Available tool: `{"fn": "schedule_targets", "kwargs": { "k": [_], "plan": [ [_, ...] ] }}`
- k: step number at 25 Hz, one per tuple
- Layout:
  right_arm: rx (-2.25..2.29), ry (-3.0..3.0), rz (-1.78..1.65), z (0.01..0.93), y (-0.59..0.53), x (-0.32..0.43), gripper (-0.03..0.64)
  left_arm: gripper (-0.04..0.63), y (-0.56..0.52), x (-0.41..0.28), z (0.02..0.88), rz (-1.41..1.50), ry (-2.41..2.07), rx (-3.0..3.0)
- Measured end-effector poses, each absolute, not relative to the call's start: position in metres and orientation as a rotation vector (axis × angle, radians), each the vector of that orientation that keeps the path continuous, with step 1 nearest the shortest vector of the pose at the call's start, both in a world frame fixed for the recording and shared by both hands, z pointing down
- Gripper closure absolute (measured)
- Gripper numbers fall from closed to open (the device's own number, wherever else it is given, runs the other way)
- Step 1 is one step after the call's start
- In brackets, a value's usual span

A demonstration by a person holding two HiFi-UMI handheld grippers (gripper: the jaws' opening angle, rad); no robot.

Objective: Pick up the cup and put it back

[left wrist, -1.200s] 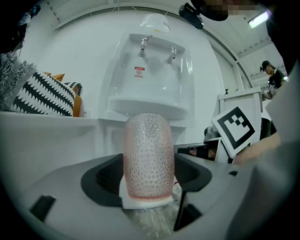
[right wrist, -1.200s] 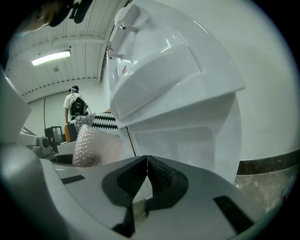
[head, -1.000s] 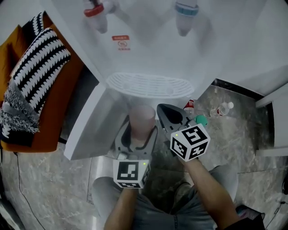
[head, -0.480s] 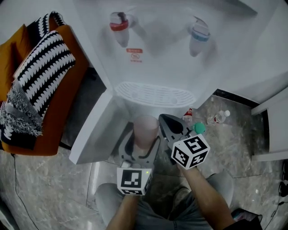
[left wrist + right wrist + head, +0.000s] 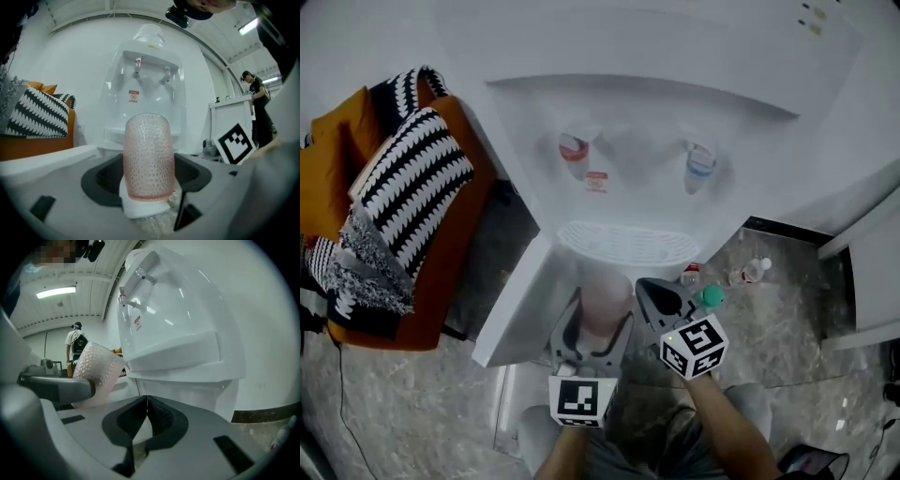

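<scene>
Grips the cup (image 5: 149,157) upright in the jaws of the left gripper (image 5: 600,321), drip tray (image 5: 628,244) straight ahead. Holds the right gripper (image 5: 147,404) alongside, jaws together, empty.

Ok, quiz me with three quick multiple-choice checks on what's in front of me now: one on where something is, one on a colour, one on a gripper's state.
1. Where is the cup?
A) standing free, touched by neither gripper
B) between the left gripper's jaws
C) between the right gripper's jaws

2. What colour is the cup?
A) pink
B) blue
C) green

3. How do the right gripper's jaws stand?
A) wide apart
B) shut on the cup
C) shut together on nothing

Answers:
1 B: the left gripper view shows its jaws pressed on both sides of the cup.
2 A: its dimpled wall is pale pink in every view.
3 C: the right gripper view shows its jaws meeting with nothing between them, and the cup is off to one side.
</scene>
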State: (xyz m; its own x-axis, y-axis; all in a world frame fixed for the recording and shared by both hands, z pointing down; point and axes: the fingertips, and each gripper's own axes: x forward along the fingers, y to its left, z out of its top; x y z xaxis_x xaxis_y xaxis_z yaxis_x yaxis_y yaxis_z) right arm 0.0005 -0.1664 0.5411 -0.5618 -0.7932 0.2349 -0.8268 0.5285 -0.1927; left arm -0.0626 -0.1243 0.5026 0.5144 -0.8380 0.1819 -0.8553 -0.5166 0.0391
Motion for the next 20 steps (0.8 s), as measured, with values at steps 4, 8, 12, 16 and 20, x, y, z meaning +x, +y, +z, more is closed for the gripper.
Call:
{"fn": "schedule_targets", "kwargs": {
  "k": [4,8,12,16,20],
  "plan": [
    [1.386,-2.669,0.579,0.521,-0.156,-0.003,0.606,0.258,-0.119,-0.069,0.476,0.214,-1.458,2.573],
    [1.400,-2.688,0.628,0.467,-0.136,0.001,0.607,0.258,-0.109,-0.056,0.419,0.230,-1.423,2.576],
    [1.432,-2.699,0.588,0.402,-0.128,0.013,0.606,0.258,-0.095,-0.045,0.361,0.219,-1.374,2.564],
    [1.417,-2.661,0.565,0.328,-0.119,0.015,0.606,0.258,-0.079,-0.039,0.296,0.234,-1.341,2.533],
    [1.410,-2.670,0.545,0.232,-0.100,0.007,0.606,0.258,-0.066,-0.045,0.211,0.239,-1.348,2.514]
  ]
}}
